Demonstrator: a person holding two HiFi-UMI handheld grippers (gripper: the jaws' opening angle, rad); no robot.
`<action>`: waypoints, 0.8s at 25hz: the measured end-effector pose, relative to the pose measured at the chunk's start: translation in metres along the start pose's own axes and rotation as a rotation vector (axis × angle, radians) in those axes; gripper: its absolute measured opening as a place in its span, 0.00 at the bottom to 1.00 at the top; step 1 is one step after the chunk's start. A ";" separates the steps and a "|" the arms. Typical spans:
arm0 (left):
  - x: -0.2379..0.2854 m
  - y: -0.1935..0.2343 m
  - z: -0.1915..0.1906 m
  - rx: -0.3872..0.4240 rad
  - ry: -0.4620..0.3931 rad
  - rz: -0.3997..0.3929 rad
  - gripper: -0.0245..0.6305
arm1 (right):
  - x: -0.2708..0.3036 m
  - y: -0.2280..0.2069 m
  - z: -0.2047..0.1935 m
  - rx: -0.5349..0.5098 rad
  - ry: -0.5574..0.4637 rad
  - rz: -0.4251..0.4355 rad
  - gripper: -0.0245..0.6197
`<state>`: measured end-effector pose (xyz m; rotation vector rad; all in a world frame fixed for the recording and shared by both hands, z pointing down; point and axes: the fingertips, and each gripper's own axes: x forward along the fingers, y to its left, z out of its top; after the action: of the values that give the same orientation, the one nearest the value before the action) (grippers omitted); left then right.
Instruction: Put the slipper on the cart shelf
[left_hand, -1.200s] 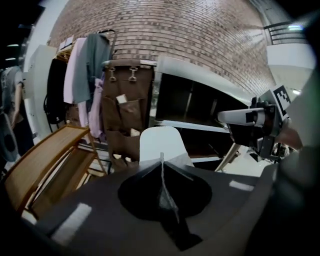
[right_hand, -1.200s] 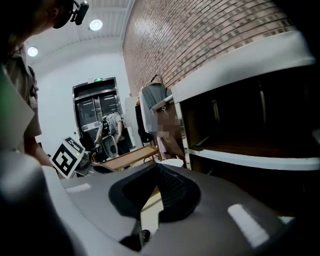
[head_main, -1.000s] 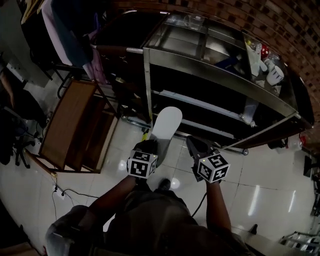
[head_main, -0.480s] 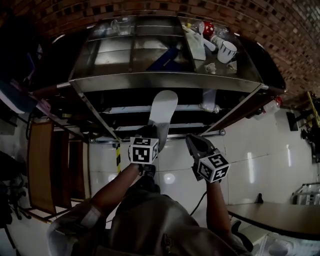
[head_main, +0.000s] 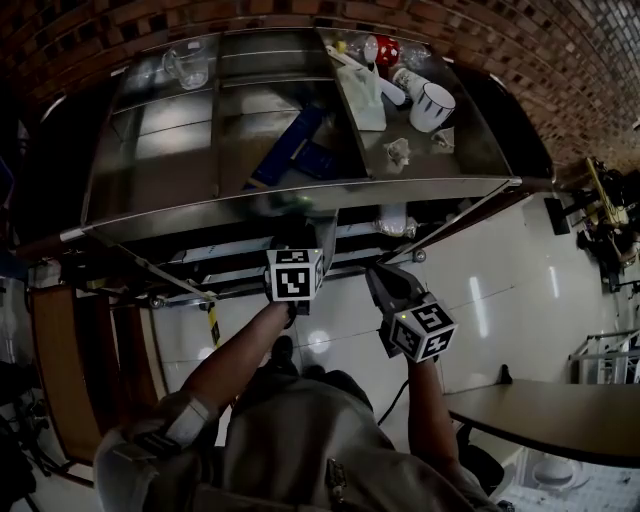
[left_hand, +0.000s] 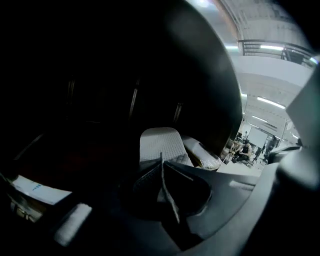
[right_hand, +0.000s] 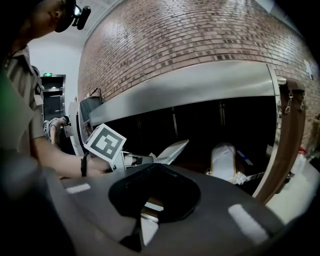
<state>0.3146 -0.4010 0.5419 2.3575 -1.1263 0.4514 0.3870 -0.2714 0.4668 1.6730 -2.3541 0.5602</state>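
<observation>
Pale glossy floor tiles (head_main: 500, 290) lay under the person, who stood just in front of the steel cart (head_main: 200, 218). Nearest, the right gripper (head_main: 380, 285) hung short of the cart's front rail. Its jaws looked drawn together on nothing, and it seemed spare for this step, held aside to leave the other room. Just ahead, the left gripper (left_hand: 162, 167) was clamped narrow on one end of the pale slipper (left_hand: 159, 144), so the free end led the way. The slipper reached in under the cart's top rim, into the dark opening of a lower shelf, and no view showed it resting on anything. That end grip was probably chosen so the slipper could slide in flat with the gripper kept clear of the cart's frame. Deeper inside the cart, right of the slipper, lay a pale wrapped bundle (right_hand: 223, 157). Farthest off, on the cart's top, stood a mug (head_main: 432, 105) and a glass (head_main: 188, 65).
</observation>
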 end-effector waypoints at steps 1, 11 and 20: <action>0.007 -0.001 0.002 -0.005 -0.001 0.001 0.06 | 0.001 -0.004 0.001 0.006 -0.003 -0.004 0.04; 0.065 -0.020 0.017 -0.045 -0.069 0.087 0.07 | 0.001 -0.050 0.013 -0.025 0.005 0.040 0.04; 0.086 -0.025 0.021 0.001 -0.091 0.208 0.17 | -0.002 -0.085 0.029 -0.103 0.004 0.168 0.04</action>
<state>0.3882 -0.4533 0.5591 2.2911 -1.4222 0.4184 0.4687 -0.3058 0.4558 1.4396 -2.4899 0.4607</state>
